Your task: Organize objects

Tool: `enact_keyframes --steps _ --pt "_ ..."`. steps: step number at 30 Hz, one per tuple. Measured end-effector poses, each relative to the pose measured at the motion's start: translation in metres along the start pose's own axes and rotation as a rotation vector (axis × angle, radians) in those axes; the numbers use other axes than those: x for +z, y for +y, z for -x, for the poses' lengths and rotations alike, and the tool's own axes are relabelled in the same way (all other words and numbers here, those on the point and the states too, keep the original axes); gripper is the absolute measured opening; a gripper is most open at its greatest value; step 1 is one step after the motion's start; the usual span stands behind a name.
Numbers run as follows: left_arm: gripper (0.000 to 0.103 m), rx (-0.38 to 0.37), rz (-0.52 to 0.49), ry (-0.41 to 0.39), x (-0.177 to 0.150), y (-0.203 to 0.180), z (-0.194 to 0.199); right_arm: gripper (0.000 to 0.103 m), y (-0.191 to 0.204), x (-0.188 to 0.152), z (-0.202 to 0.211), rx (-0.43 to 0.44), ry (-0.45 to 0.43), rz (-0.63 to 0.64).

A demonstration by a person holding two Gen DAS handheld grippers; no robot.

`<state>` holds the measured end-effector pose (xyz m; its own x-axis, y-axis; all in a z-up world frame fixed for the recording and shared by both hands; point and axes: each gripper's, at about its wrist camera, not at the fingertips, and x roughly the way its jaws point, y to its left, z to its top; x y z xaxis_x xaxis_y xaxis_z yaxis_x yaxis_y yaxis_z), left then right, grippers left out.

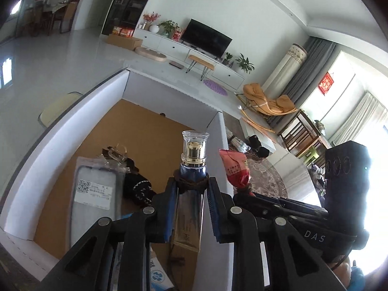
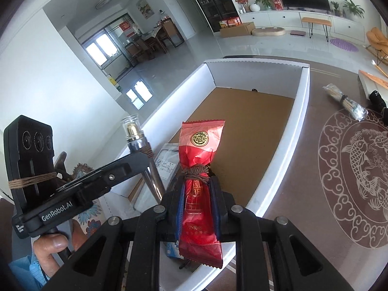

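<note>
My left gripper is shut on a cosmetic bottle with a clear cap and gold pump, held above the white box with a brown floor. The bottle also shows in the right wrist view. My right gripper is shut on a red snack packet, held over the box's near wall. The packet shows in the left wrist view to the right of the bottle. The left gripper's fingers are seen from the side in the right wrist view.
Inside the box lie a clear bagged item with a white label, a dark knitted thing and a blue-white packet. On the patterned table to the right lie a bundle of sticks and a black object.
</note>
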<state>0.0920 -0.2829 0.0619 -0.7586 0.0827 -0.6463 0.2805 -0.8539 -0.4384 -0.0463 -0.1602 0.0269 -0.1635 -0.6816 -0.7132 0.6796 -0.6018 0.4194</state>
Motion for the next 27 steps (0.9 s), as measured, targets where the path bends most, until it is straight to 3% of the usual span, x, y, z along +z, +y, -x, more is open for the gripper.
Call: enact_keyframes --steps 2,4,5,6,7,8,10,13,15,17,22,24,25,27 --pt "0.025 0.042 -0.016 0.054 0.001 0.007 -0.015 0.020 -0.004 0.001 -0.010 0.012 0.025 -0.011" --pt "0.026 0.127 -0.037 0.132 -0.001 0.012 -0.037 0.029 -0.009 0.003 -0.018 0.033 0.027 -0.032" --pt "0.033 0.166 -0.043 0.162 -0.001 0.014 -0.048 0.039 -0.012 0.004 -0.022 0.036 0.034 -0.042" --pt "0.049 0.198 -0.044 0.177 0.000 0.018 -0.054 0.067 -0.016 0.005 -0.025 0.033 0.045 -0.063" --pt "0.059 0.228 -0.044 0.177 -0.001 0.021 -0.056 0.083 -0.021 0.006 -0.024 0.038 0.036 -0.087" --pt "0.074 0.255 -0.042 0.163 -0.001 0.022 -0.057 0.084 -0.025 0.005 -0.019 0.046 0.011 -0.100" --pt "0.079 0.268 -0.038 0.113 -0.003 0.019 -0.052 0.084 -0.032 0.002 -0.006 0.019 -0.036 -0.093" --pt "0.082 0.246 -0.042 0.076 -0.008 0.008 -0.048 0.090 -0.046 -0.007 0.017 -0.091 -0.123 -0.056" --pt "0.082 0.216 -0.062 0.061 -0.012 -0.007 -0.046 0.098 -0.065 -0.022 0.031 -0.206 -0.185 -0.041" --pt "0.082 0.170 -0.099 0.053 -0.017 -0.028 -0.043 0.099 -0.095 -0.047 0.042 -0.344 -0.225 -0.047" --pt "0.082 0.012 -0.249 0.061 -0.039 -0.107 -0.042 0.099 -0.190 -0.118 0.055 -0.690 -0.164 -0.138" --pt "0.091 -0.066 -0.312 0.090 -0.056 -0.142 -0.045 0.099 -0.223 -0.140 0.070 -0.785 -0.150 -0.192" --pt "0.100 -0.101 -0.341 0.112 -0.066 -0.159 -0.051 0.099 -0.233 -0.149 0.078 -0.825 -0.156 -0.221" --pt "0.103 -0.137 -0.391 0.156 -0.088 -0.186 -0.066 0.099 -0.253 -0.164 0.094 -0.894 -0.183 -0.271"
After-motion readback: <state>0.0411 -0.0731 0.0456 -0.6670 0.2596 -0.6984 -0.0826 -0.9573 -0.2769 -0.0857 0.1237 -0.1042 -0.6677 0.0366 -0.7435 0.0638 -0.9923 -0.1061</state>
